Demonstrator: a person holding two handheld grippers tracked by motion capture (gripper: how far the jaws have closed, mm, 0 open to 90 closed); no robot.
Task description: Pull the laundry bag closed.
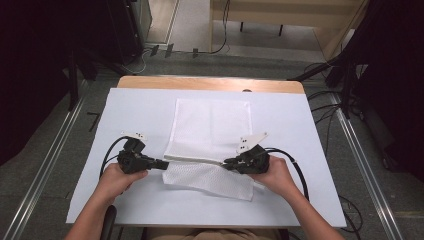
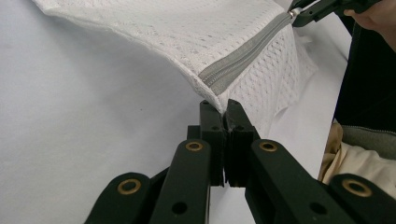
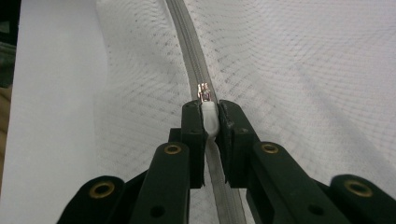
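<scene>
Currently, the white mesh bag (image 1: 210, 150) lies on the white sheet (image 1: 125, 200) that covers the counter (image 1: 210, 83). Its far part lies flat; its near part is folded towards the person. The grey zipper (image 1: 200, 160) runs along that fold, so the zipper's long axis lies across the counter, from the left tongs (image 1: 162, 164) to the right tongs (image 1: 227, 162).

Left tongs: jaws closed, clamped on the corner of the bag (image 2: 219, 100) at the zipper's left end (image 2: 208, 80). In the left gripper view, the zipper (image 2: 243, 53) leads away from this corner, up and to the right, to the right tongs (image 2: 299, 14).

Right tongs: jaws closed on the white pull tab (image 3: 209, 119) of the zipper. In the right gripper view, the metal slider (image 3: 204, 92) sits just beyond the jaw tips (image 3: 209, 109), and the zipper tape (image 3: 184, 42) extends straight ahead of it. The mesh (image 3: 303, 70) lies on both sides of the tape.

Both hands (image 1: 117, 177) (image 1: 275, 175) rest nearer the person than the fold.
</scene>
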